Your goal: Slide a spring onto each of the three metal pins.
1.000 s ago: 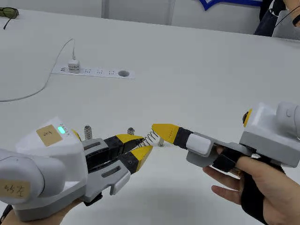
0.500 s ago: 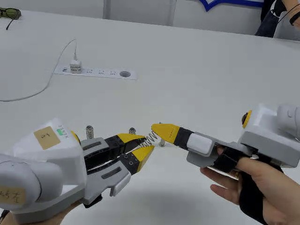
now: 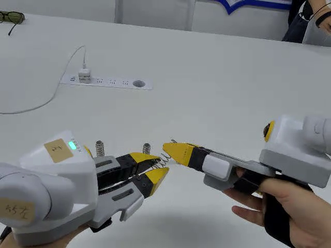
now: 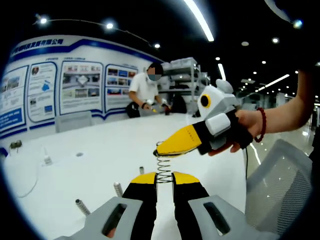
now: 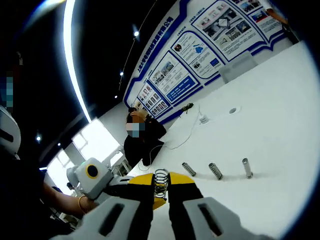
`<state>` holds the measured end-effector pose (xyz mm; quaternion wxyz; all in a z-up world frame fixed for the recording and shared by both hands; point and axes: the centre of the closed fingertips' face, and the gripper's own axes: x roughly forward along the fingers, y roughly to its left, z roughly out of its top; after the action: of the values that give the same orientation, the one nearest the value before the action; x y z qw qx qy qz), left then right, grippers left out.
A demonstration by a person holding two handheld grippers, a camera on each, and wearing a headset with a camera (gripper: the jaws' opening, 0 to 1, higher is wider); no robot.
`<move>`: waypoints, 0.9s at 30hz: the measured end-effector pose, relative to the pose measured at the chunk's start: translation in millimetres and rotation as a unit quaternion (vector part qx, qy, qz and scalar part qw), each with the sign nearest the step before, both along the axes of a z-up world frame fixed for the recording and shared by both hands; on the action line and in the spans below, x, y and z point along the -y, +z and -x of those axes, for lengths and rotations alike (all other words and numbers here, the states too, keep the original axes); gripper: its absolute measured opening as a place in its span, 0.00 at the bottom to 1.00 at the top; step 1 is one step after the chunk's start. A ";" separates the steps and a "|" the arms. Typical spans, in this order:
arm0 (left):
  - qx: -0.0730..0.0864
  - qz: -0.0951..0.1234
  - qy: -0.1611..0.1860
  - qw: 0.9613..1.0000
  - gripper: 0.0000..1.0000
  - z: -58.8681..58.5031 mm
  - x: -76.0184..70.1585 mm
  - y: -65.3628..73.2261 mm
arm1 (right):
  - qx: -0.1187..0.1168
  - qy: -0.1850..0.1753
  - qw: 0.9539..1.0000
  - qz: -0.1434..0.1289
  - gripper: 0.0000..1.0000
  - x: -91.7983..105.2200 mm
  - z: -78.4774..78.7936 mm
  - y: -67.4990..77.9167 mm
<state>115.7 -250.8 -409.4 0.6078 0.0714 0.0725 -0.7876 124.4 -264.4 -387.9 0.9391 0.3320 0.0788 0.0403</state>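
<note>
One spring (image 3: 162,165) (midair) pinched: left gripper (image 4: 164,176), right gripper (image 5: 161,177).

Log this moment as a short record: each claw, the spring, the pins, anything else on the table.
left claw: shut on one end of the spring
right claw: shut on the spring's other end
spring: held in the air between both claws
sprung pins: two, upright on the table
bare pin: upright beside them, no spring yet
power strip: on the table's far side
</note>
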 end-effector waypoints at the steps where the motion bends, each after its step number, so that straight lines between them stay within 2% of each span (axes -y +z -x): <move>1: 0.001 -0.002 0.000 1.000 0.11 0.0 -0.1 -0.5 | -0.001 0.002 1.000 0.004 0.11 -0.5 0.0 0.0; 5: 0.003 -0.013 0.000 1.000 0.11 0.4 -0.9 -4.2 | -0.004 0.005 1.000 0.024 0.11 1.4 -0.8 -0.2; 9: 0.024 -0.025 0.004 0.999 0.14 -2.2 -1.9 -12.2 | -0.008 0.001 0.999 0.049 0.11 4.4 -2.1 1.2; 11: 0.023 -0.034 0.006 0.999 0.15 -3.5 -2.9 -16.6 | -0.011 -0.001 0.998 0.064 0.11 6.5 -2.8 1.0; 14: 0.021 -0.038 0.010 0.999 0.18 -4.9 -4.5 -19.9 | -0.011 -0.004 0.997 0.074 0.11 9.8 -3.3 0.6; 19: 0.036 -0.053 0.020 0.998 0.26 -10.5 -8.4 -28.3 | -0.012 -0.017 0.995 0.096 0.11 19.5 -3.4 0.3; 27: 0.030 -0.060 0.041 0.997 0.33 -21.1 -14.5 -33.5 | -0.018 -0.039 0.991 0.130 0.11 34.2 -2.4 -0.3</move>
<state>136.8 -236.3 -442.8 0.6364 0.1283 0.1048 -0.7534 126.8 -298.7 -388.2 0.9736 0.2110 0.0868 -0.0125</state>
